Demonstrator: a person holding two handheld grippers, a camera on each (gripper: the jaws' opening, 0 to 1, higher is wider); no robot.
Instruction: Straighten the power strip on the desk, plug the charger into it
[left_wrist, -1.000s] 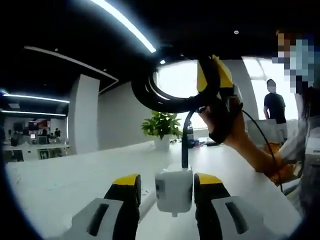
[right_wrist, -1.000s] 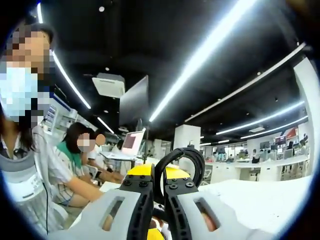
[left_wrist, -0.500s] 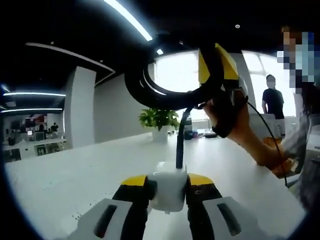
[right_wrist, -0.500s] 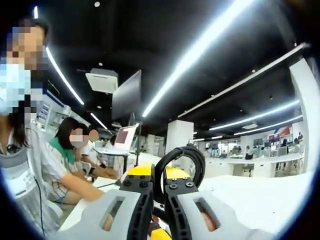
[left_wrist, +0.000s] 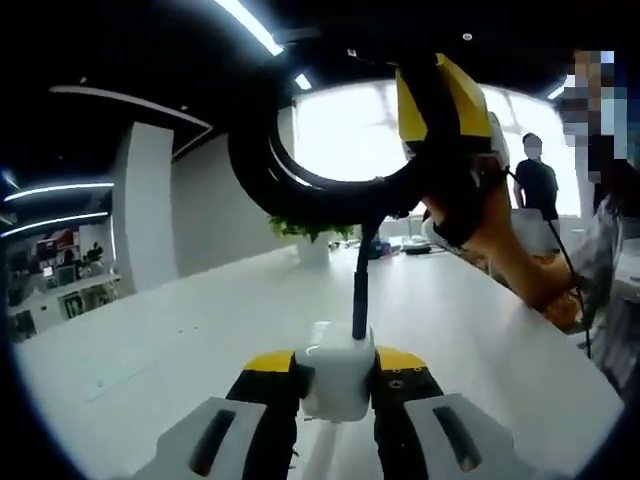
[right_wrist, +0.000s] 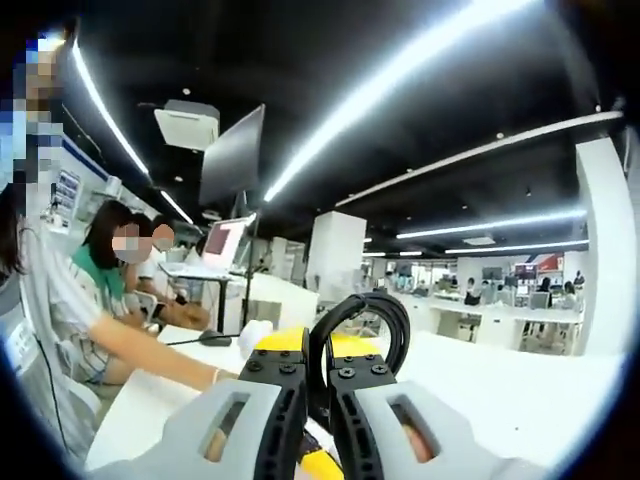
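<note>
the left claw (left_wrist: 337, 372), spread 1 second ago, has now pinched the white charger (left_wrist: 338, 378) between its jaws above the surface (left_wrist: 180, 350). the right claw (right_wrist: 319, 372) stays pressed on the black cable (right_wrist: 362, 312) looped overhead. plugging in comes next, probably.

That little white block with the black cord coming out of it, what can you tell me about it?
The charger is a small white block with rounded edges, plastic by its look. The left gripper has its yellow-tipped jaws shut on its two sides, holding it above the white desk. A thick black cable rises from its top and curls into a big loop. The right gripper, jaws shut, pinches that cable higher up.
</note>
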